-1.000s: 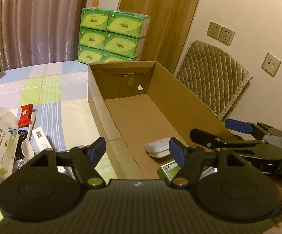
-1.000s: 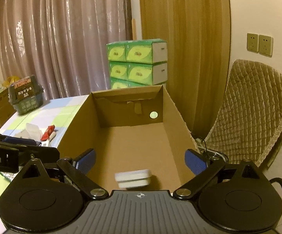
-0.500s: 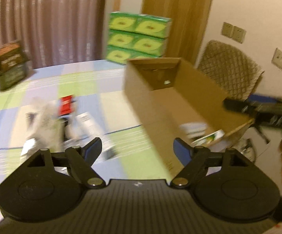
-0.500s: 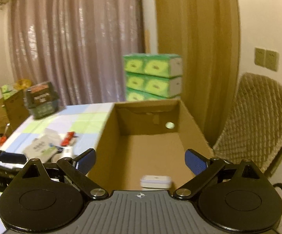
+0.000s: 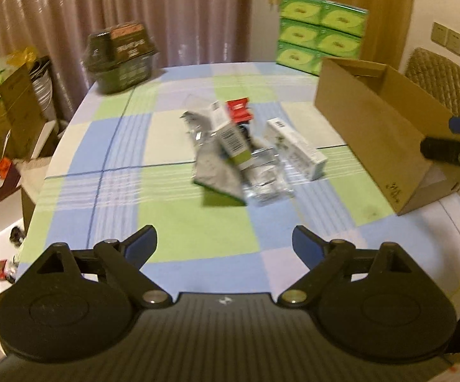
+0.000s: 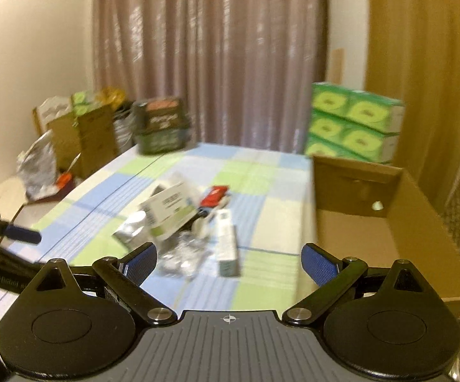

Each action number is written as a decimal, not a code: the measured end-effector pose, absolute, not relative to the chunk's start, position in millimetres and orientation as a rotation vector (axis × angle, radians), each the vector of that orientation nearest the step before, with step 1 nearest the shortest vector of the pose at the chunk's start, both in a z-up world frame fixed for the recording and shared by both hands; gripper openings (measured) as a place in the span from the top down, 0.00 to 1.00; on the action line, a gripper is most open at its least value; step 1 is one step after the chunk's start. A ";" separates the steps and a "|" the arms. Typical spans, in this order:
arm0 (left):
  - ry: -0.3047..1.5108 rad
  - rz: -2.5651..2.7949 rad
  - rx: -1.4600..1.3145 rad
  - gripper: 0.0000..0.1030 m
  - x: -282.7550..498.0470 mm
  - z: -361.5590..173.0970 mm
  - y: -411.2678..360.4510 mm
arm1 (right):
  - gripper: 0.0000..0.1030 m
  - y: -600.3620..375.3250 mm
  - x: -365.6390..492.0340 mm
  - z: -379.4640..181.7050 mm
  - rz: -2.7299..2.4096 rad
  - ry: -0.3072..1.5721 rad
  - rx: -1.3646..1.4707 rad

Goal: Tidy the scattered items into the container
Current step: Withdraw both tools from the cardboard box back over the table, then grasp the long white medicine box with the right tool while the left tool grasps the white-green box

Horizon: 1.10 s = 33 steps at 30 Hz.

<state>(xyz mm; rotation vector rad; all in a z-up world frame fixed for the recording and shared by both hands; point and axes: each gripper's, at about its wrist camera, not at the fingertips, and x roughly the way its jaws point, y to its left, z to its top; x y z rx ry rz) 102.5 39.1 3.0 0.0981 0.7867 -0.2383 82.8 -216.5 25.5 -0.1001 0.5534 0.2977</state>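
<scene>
Both claws are wide apart and hold nothing; the left claw (image 5: 224, 243) has just been opening. The right claw (image 6: 229, 261) hangs over the table (image 5: 172, 248). The small packs (image 5: 245, 156) lie in a pile, left of the box (image 5: 370, 133).

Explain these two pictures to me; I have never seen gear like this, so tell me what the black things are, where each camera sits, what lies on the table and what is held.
Each picture comes from a camera on a hand-held gripper, looking along its two fingers. A person carries one in each hand.

The left gripper and the right gripper are both open and hold nothing; the left one's jaws have just been opening.

On the checked tablecloth lies a blurred pile: a white carton, a red packet, a foil pouch. The cardboard box stands to the right.
</scene>
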 end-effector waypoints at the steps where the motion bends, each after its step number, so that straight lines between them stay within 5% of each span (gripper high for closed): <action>1: 0.788 -0.235 0.094 0.13 103.3 1.0 43.0 | 0.08 -210.9 84.8 21.0 0.306 0.564 -0.108; 24: 0.795 -0.327 0.084 0.18 212.8 -43.6 38.8 | 0.08 -190.0 194.1 -60.6 0.299 0.699 -0.205; 33: 0.730 -0.370 0.051 0.41 248.0 -37.0 18.0 | 0.08 -194.8 226.0 -79.1 0.298 0.705 -0.201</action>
